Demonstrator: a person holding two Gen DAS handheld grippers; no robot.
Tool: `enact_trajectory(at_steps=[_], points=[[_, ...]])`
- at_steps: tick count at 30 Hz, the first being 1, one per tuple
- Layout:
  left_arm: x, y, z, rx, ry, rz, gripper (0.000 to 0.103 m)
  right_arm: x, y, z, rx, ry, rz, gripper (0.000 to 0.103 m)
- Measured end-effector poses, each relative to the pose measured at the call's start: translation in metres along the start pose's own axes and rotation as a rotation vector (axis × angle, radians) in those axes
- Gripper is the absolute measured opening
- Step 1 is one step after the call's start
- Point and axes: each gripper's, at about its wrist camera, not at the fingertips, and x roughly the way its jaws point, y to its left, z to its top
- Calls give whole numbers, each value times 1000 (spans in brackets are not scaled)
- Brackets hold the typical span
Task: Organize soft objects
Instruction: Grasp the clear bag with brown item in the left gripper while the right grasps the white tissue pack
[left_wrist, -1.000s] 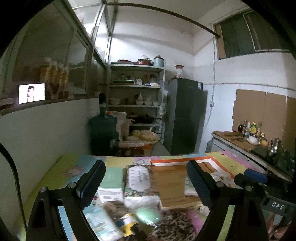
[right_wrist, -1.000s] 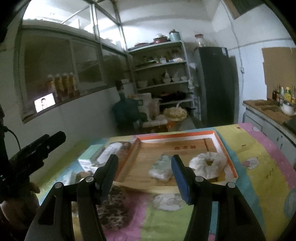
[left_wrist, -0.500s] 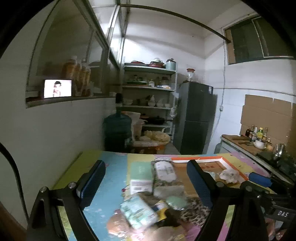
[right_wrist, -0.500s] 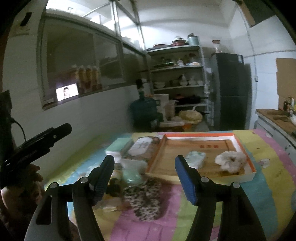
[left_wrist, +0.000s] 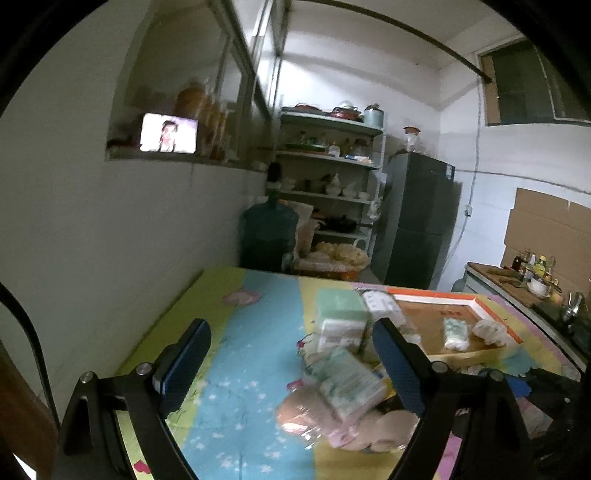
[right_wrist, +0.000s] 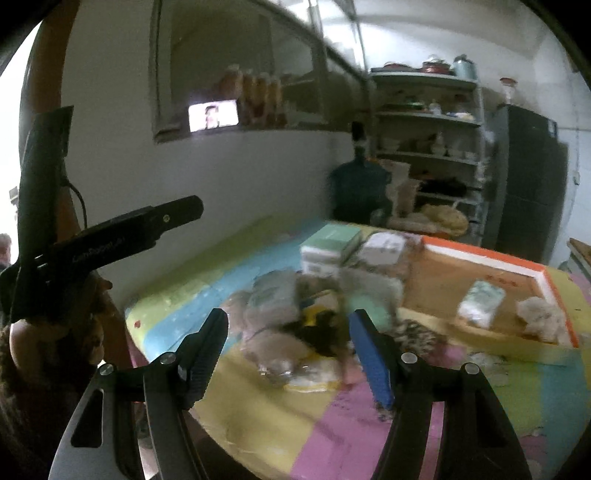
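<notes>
A heap of soft packs (left_wrist: 347, 380) lies on the colourful tablecloth: a pale tissue pack on top, pink wrapped packs underneath. A green box (left_wrist: 341, 317) stands behind it. My left gripper (left_wrist: 291, 369) is open and empty, low over the cloth just left of the heap. My right gripper (right_wrist: 288, 354) is open too, with the blurred heap (right_wrist: 288, 321) showing beyond its fingers, untouched. To the right, the orange-rimmed tray (right_wrist: 480, 258) holds a tissue pack (right_wrist: 480, 302) and a white fluffy piece (right_wrist: 543, 317). The left gripper (right_wrist: 184, 212) shows side-on at the left of the right wrist view.
A leopard-print piece (right_wrist: 413, 332) lies between heap and tray. A white wall runs along the table's left edge (left_wrist: 162, 314). Behind the table stand a water jug (left_wrist: 267, 236), shelves and a dark fridge (left_wrist: 417, 221). A hand (right_wrist: 55, 332) holds the left gripper.
Both grippers have moved left and a little down. The right one went from in front of the tray to in front of the heap, its jaws a bit wider. The left view now shows more bare cloth.
</notes>
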Motion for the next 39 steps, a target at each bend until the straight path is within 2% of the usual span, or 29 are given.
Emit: enact_trajectory(at_steps=[3, 10, 21, 27, 33, 39], points=[[6, 11, -11, -9, 28, 6, 89, 17, 3, -1, 9, 29, 14, 70], [33, 27, -40, -35, 121, -78, 89, 33, -1, -3, 63, 48, 28, 70], [75, 21, -68, -39, 229, -171, 88, 45, -7, -2, 79, 70, 9, 70], [90, 21, -75, -47, 265, -195, 81, 54, -6, 0, 77, 81, 5, 70], [97, 21, -78, -43, 279, -214, 63, 66, -1, 1, 65, 99, 16, 70], [97, 25, -80, -48, 264, -235, 61, 81, 3, 5, 55, 119, 23, 70]])
